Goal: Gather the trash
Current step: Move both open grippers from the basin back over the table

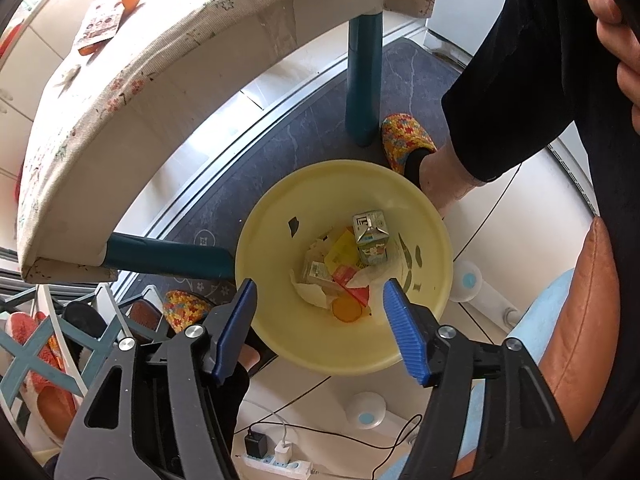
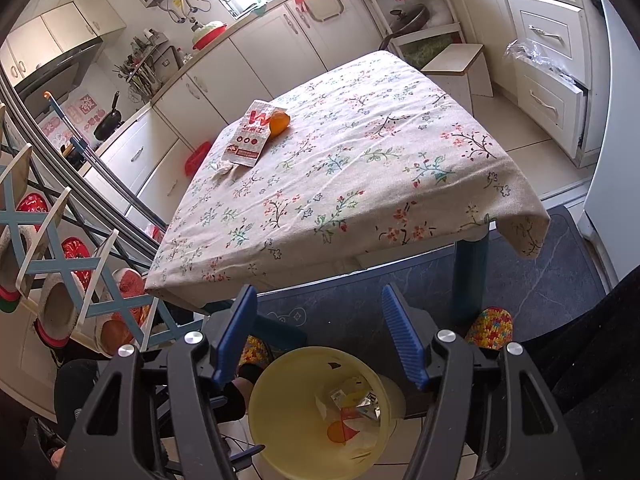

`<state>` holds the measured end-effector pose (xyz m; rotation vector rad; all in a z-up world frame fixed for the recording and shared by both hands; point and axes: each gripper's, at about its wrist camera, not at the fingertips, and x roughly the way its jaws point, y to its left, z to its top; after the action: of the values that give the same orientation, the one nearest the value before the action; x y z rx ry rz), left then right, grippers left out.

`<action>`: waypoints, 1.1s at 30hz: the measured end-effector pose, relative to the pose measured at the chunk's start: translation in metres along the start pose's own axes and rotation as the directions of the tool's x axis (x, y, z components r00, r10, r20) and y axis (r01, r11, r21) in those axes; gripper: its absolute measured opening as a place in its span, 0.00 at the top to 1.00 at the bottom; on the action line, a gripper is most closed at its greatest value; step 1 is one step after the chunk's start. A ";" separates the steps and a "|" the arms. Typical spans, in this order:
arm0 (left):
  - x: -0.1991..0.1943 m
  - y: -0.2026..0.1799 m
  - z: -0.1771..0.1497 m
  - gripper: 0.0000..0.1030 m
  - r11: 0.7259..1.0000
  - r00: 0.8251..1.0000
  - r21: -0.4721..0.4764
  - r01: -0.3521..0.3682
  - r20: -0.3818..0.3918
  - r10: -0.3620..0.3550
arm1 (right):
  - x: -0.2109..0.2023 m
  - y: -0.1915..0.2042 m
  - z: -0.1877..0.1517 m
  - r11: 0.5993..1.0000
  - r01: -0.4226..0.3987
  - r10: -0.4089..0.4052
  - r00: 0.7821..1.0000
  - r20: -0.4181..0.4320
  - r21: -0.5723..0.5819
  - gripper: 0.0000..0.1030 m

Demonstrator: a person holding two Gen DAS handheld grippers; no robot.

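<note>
Shoe rack (image 2: 60,272) lines the far left, close against the desk (image 2: 340,184) corner, leaving a narrow gap there. On the desk's far left part lie a crumpled tissue (image 2: 222,167), a red-and-white paper packet (image 2: 252,136) and an orange (image 2: 279,122) touching it; the rest of the floral cloth reaches bare to the front edge, which overhangs the dark mat (image 2: 540,272). Just below that edge the yellow bin (image 1: 280,240) stands on the floor between the slippered feet, holding a small carton (image 1: 370,238), wrappers and an orange lid. The left gripper (image 1: 318,306) hangs over the bin, fingers apart and holding nothing. The right gripper (image 2: 316,310) hovers above, fingers likewise spread and bare.
</note>
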<state>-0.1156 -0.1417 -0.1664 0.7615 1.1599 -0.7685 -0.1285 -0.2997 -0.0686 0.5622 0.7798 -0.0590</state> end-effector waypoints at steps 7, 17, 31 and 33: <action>-0.007 0.002 0.002 0.34 1.000 0.999 -0.010 -0.009 0.043 0.010 | 0.000 0.000 0.000 1.000 0.000 0.000 1.000 0.001 0.001 0.39; -0.038 0.043 0.011 0.31 0.975 0.979 -0.221 -0.040 0.185 0.083 | 0.001 0.001 0.000 1.000 0.002 -0.002 1.000 0.001 -0.001 0.39; -0.069 0.130 -0.003 0.20 0.791 0.938 -0.608 0.073 0.311 0.152 | 0.014 0.015 0.007 0.999 -0.001 0.000 1.000 -0.018 -0.036 0.39; -0.072 0.144 -0.006 0.20 0.753 0.932 -0.653 0.084 0.320 0.174 | 0.018 0.019 0.010 0.999 -0.003 0.002 1.000 -0.024 -0.045 0.39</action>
<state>-0.0135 -0.0520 -0.0807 0.0365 0.9675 -0.3761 -0.1041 -0.2859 -0.0666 0.5216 0.8016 -0.0323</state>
